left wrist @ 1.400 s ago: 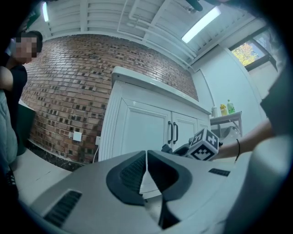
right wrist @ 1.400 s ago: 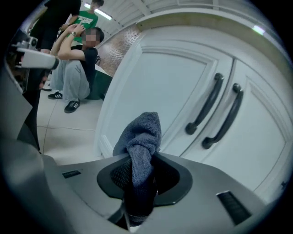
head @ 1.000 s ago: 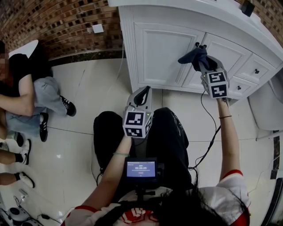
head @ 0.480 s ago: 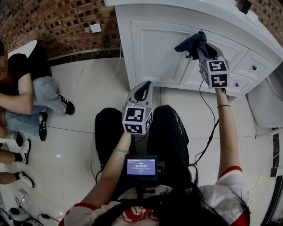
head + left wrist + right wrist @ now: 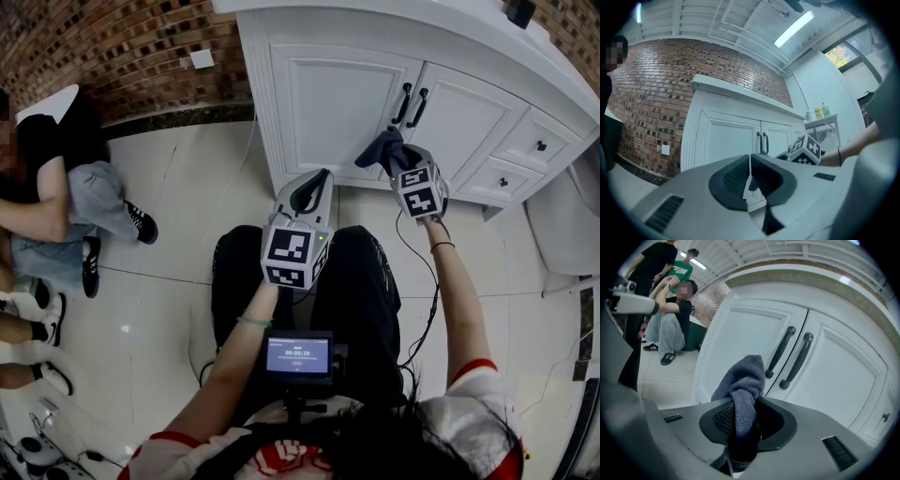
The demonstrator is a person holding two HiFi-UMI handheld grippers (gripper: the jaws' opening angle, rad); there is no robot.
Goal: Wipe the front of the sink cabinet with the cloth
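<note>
Right gripper view has my right tongs (image 5: pixel 743 423) clamped on the grey cloth (image 5: pixel 746 376), my left tongs (image 5: pixel 750 176) closed empty, the cloth low before the sink cabinet (image 5: pixel 740 329) doors: wiping seems under way, and next needs firm pressure sweeping across.

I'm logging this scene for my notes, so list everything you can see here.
Cabinet: one, white, straight ahead.
Handles: two, black, mid-cabinet.
Knobs: two, black, cabinet's right side.
Cloth: one, dark grey, low before the cabinet.
Wall: one, red-brown brick, left of the cabinet.
Wall plate: one, white, on the wall.
Floor: one, white tile, underfoot.
Bottles: two, yellow and green, on a shelf right of the cabinet.
People: at least two, sitting far left.
Screen: one, blue-lit, at the wearer's chest.
Left gripper: one, grey, shut, empty.
Right gripper: one, grey, shut on the cloth.
</note>
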